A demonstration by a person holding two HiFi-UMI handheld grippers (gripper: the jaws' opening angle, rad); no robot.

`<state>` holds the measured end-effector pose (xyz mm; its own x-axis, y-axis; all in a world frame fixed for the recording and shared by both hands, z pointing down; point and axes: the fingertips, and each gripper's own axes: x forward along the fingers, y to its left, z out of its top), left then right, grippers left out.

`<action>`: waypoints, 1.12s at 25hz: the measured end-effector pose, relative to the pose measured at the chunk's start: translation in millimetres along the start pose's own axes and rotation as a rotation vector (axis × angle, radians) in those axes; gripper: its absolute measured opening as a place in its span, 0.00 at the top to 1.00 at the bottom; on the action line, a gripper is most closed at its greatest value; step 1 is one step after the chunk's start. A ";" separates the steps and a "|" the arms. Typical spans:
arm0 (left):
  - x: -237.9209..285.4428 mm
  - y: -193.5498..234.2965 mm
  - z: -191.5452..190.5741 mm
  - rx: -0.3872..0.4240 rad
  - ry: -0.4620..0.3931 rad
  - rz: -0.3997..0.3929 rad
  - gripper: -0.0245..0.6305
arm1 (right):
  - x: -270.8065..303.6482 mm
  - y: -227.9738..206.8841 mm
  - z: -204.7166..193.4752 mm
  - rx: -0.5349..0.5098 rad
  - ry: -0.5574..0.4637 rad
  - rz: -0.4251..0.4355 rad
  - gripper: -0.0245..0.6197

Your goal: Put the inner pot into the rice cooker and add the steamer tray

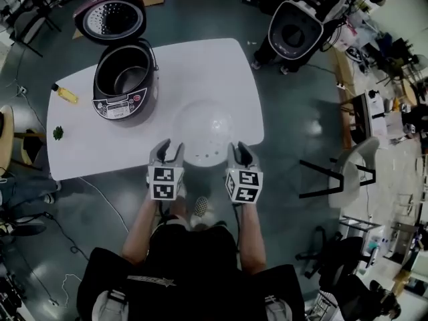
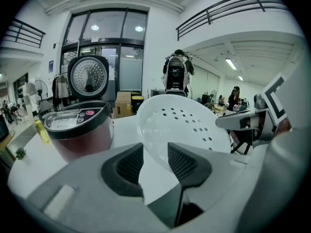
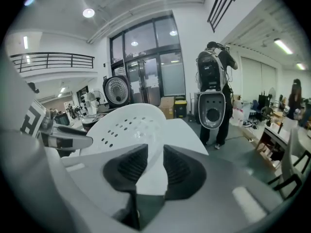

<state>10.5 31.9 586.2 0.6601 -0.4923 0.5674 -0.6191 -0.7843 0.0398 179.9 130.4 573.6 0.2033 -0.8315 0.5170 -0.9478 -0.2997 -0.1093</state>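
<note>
The tray, a white perforated dish, sits between the two grippers at the near edge of the table, straight ahead of the person. The left gripper is clamped on the tray's near-left rim and the right gripper on its near-right rim. In each gripper view the thin white rim runs down between the dark ribbed pads, which are closed onto it from both sides. The tray is tilted, with its hollow, holed face turned back toward the grippers and its far rim raised. It stretches away from the jaws toward the middle of the table. The cooker stands well apart from the tray, at the far left of the table and beyond the left gripper. Its lid is swung open and the pot is already seated inside. A yellow bottle lies on the table left of the cooker.
</note>
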 end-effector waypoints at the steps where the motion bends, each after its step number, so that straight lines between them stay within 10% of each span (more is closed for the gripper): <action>1: -6.1 0.3 3.5 -0.001 -0.011 0.011 0.71 | -4.8 2.2 5.8 -0.008 -0.014 0.007 0.80; 28: -134.9 121.4 83.0 -0.018 -0.269 0.344 0.72 | -6.1 151.2 140.6 -0.187 -0.296 0.276 0.82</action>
<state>-118.4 -28.3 446.3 0.5004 -0.8063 0.3155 -0.8278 -0.5523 -0.0985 69.9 24.3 434.6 -0.0276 -0.9747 0.2220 -0.9990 0.0194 -0.0394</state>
